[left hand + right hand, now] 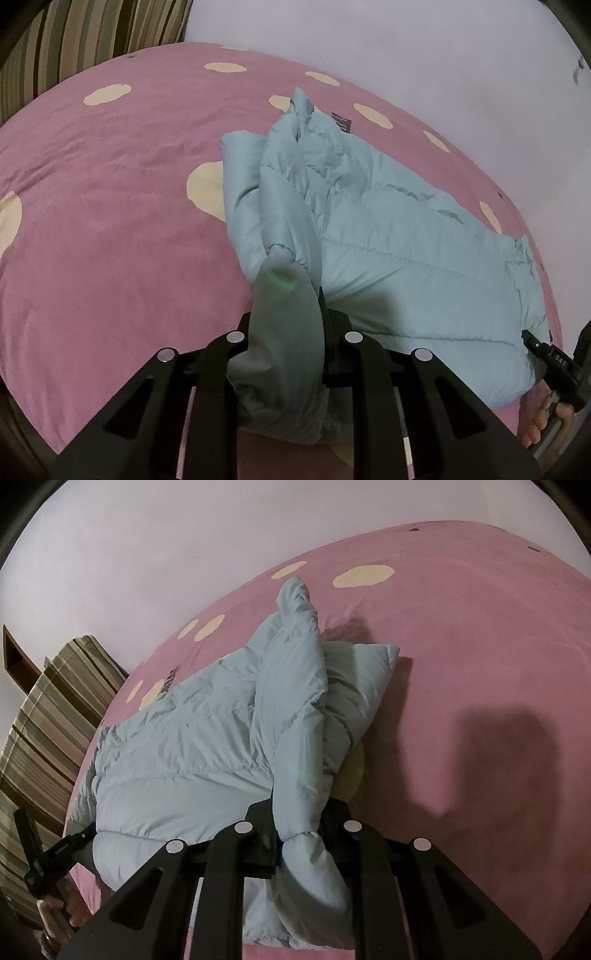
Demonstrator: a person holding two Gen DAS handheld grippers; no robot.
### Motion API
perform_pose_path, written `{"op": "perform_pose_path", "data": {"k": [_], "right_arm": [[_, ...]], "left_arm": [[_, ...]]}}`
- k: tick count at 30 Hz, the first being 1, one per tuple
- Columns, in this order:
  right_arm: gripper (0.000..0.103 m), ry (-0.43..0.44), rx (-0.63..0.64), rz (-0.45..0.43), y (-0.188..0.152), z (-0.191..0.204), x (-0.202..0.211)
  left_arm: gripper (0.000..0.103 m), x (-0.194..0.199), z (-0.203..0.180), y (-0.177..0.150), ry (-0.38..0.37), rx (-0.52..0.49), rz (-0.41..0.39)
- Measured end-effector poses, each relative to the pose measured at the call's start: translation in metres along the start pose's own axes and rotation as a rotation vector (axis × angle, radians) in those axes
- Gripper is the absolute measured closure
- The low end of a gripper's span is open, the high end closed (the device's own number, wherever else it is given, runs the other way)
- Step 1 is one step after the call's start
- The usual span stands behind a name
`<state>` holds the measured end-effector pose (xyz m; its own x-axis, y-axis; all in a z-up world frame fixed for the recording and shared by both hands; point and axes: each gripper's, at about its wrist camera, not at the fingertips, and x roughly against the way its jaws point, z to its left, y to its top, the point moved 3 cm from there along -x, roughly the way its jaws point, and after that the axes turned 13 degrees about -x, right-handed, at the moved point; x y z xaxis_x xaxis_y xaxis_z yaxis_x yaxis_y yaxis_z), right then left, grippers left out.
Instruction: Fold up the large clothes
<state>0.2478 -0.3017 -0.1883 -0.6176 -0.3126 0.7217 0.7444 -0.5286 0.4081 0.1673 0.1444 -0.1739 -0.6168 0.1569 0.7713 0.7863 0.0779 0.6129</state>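
- Pale blue-green puffer jacket point(388, 229): quilted, puffy, lying partly folded on the bed, its body spread ahead of the tool.
- One sleeve point(284, 332) runs back from the jacket's body into the left tool, its elastic cuff hanging nearest the camera.
- Another sleeve point(306, 775) likewise runs back into the right tool, cuff bunched.
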Motion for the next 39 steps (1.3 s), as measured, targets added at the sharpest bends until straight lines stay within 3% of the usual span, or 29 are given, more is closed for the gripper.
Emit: {"op": "perform_pose_path", "data": {"k": [9, 11, 16, 20, 24, 28, 32, 39], "right_arm": [[0.079, -0.018, -0.01, 0.005, 0.002, -0.001, 0.003], [0.077, -0.026, -0.009, 0.005, 0.002, -0.002, 0.004], [0.068, -0.052, -0.023, -0.001, 0.004, -0.006, 0.011], [0.06, -0.099, -0.021, -0.036, 0.01, -0.01, 0.025], [0.06, -0.142, -0.018, -0.098, 0.02, -0.004, 0.045], [0.06, -0.111, 0.039, -0.104, 0.022, 0.03, 0.051], [0.066, -0.033, 0.152, -0.02, 0.004, 0.088, 0.029], [0.069, -0.002, 0.286, 0.076, -0.027, 0.158, -0.02]], "left_arm": [[0.067, 0.004, 0.007, 0.0, -0.015, 0.01, 0.004], [0.056, 0.006, 0.008, 0.0, -0.013, 0.008, 0.008], [0.045, 0.011, 0.023, -0.004, -0.022, 0.058, 0.021], [0.044, 0.022, 0.037, -0.008, -0.038, 0.086, 0.021], [0.04, 0.044, 0.046, 0.0, -0.07, 0.08, -0.021], [0.033, 0.048, 0.049, 0.021, -0.09, 0.054, -0.039], [0.032, 0.028, 0.044, 0.038, -0.139, 0.028, 0.012], [0.032, 0.004, 0.038, 0.053, -0.108, -0.021, 0.06]]}}
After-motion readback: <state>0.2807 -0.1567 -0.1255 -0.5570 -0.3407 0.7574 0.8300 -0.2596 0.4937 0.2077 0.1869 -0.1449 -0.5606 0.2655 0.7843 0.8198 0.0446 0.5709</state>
